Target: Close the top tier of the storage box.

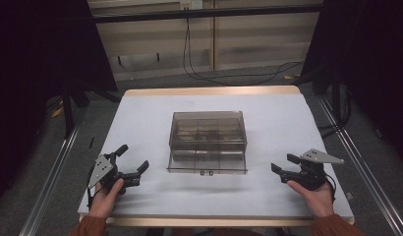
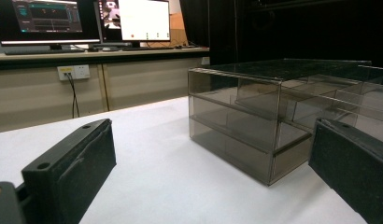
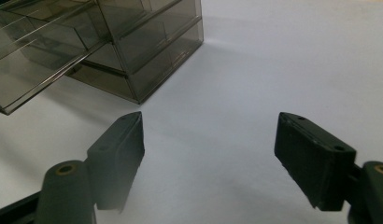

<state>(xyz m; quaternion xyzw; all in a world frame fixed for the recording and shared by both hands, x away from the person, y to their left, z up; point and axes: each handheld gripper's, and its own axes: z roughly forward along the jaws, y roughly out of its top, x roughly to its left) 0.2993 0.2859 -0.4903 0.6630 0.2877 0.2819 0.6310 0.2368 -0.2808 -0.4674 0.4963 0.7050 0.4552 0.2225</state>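
A smoky clear plastic drawer box (image 1: 208,132) stands at the middle of the white table. Its top drawer (image 1: 207,164) is pulled out toward me, with dividers inside. My left gripper (image 1: 133,159) rests at the near left, held by a hand, jaws wide apart and empty. Through its own view the box (image 2: 273,116) stands just ahead on the right between the black fingers (image 2: 73,168). My right gripper (image 1: 285,163) sits at the near right, also open and empty. The box corner (image 3: 133,51) lies ahead to its left, beyond one finger (image 3: 117,156).
The white sheet (image 1: 140,118) covers the table, with wooden edges (image 1: 209,91) at the far side. Metal rails (image 1: 57,162) run along both sides on the floor. Cables (image 1: 229,73) trail on the floor behind. Monitors (image 2: 87,21) stand on a desk beyond the table.
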